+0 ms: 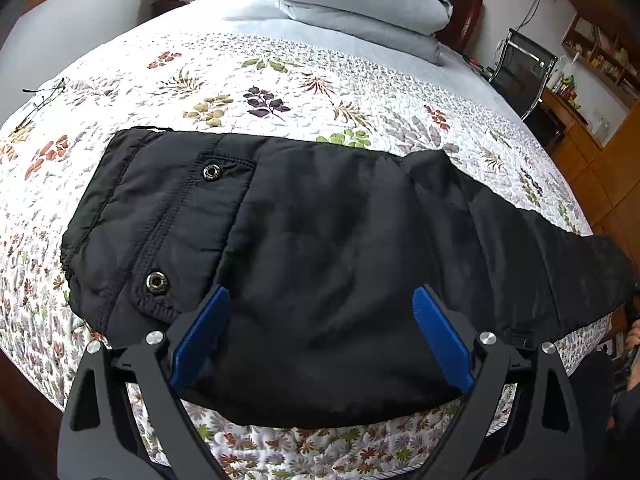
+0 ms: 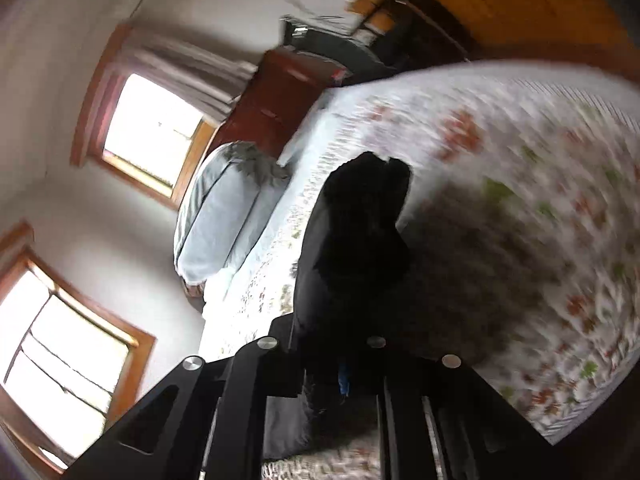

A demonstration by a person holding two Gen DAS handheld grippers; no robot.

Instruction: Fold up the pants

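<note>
Two grippers: the right gripper point(image 2: 344, 380), blurred, pinches black pants point(image 1: 320, 248); the left gripper point(image 1: 320, 336) hovers spread above them on the quilt point(image 1: 280, 80).

Matt black padded cloth pants point(image 1: 320, 240) (shiny metal snaps point(image 1: 211, 171)) on quilted cotton-like bedspread point(image 1: 280, 80)

Black padded fabric pants point(image 1: 320, 248) lie flat on floral quilt point(image 1: 280, 92), waistband at 9 o'clock, legs toward 3 o'clock.
</note>
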